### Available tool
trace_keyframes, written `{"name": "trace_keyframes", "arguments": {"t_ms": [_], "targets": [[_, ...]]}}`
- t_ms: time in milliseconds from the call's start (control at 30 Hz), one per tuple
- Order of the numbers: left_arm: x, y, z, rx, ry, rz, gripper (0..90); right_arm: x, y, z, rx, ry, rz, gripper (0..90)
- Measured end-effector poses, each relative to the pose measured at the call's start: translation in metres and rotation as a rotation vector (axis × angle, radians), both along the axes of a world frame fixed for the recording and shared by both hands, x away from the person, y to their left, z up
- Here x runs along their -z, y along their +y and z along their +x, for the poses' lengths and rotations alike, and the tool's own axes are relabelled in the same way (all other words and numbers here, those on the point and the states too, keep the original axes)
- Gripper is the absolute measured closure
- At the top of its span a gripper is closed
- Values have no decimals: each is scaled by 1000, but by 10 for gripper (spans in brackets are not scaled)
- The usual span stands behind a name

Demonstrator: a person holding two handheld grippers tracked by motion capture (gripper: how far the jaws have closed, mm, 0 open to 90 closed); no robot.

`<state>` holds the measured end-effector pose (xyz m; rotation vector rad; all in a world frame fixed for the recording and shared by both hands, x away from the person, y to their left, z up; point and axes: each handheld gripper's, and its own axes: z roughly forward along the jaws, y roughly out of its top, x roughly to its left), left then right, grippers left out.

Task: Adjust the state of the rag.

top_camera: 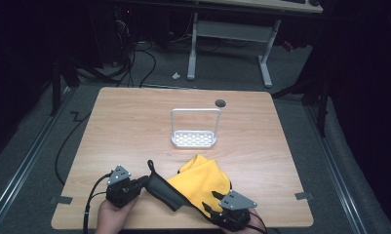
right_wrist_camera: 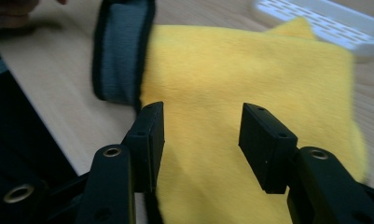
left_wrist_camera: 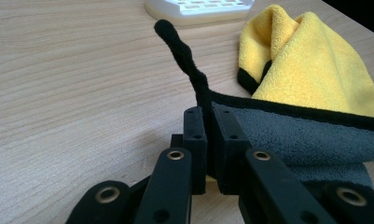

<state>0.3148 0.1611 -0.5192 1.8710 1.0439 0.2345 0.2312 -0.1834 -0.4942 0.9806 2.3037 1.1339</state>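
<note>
Left gripper (left_wrist_camera: 208, 116), near-left of the table (top_camera: 134, 122): jaws pressed together on the black hem of the cloth (left_wrist_camera: 315, 74), pinching a corner. The hem strip sticks up past the jaw tips and curls to a point. The grey underside of the cloth is folded up beside the jaws, the yellow side bunched behind it to the right.

Right gripper (right_wrist_camera: 201, 135), near-right edge of the table: jaws spread apart, the yellow pile of the cloth (right_wrist_camera: 250, 84) showing between and under them. I can't tell whether the jaws touch the fabric. A grey, black-edged fold lies to the upper left in the right gripper view.

From the high view, the cloth (top_camera: 203, 178) lies between the left gripper (top_camera: 143, 181) and the right gripper (top_camera: 210, 202), at the near middle of the table. A hand (top_camera: 112, 217) holds the left gripper from the near edge.

A white slotted tray with a wire handle (top_camera: 194, 127) stands just beyond the cloth, at the table's centre. A dark round hole (top_camera: 220, 103) sits farther back.

No readable writing or brand marks on anything.
</note>
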Motion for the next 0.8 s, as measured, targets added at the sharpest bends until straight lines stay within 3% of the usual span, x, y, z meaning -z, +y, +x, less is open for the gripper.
{"name": "trace_keyframes", "arguments": {"t_ms": [133, 267, 333, 367, 433, 467, 700, 800], "targets": [[-1, 0, -1, -3, -4, -5, 845, 8, 14, -3, -67, 29, -33, 511], [-2, 1, -1, -8, -13, -11, 845, 17, 19, -3, -86, 61, -79, 536], [-3, 1, -1, -8, -15, -12, 845, 20, 20, -3, -88, 68, -101, 595], [-4, 2, -1, -8, -18, -16, 845, 22, 19, -2, -86, 66, -117, 665], [-6, 2, -2, -8, -25, -25, 845, 21, 17, -2, -65, 51, -132, 846], [-7, 3, -3, -5, -27, -29, 845, 19, 15, -2, -57, 40, -126, 870], [-21, -1, -11, 29, -69, -72, 834, -4, -3, 0, 27, -66, -65, 879], [-21, -5, -12, 64, -70, -98, 762, -13, -18, 4, 87, -102, -41, 880]]}}
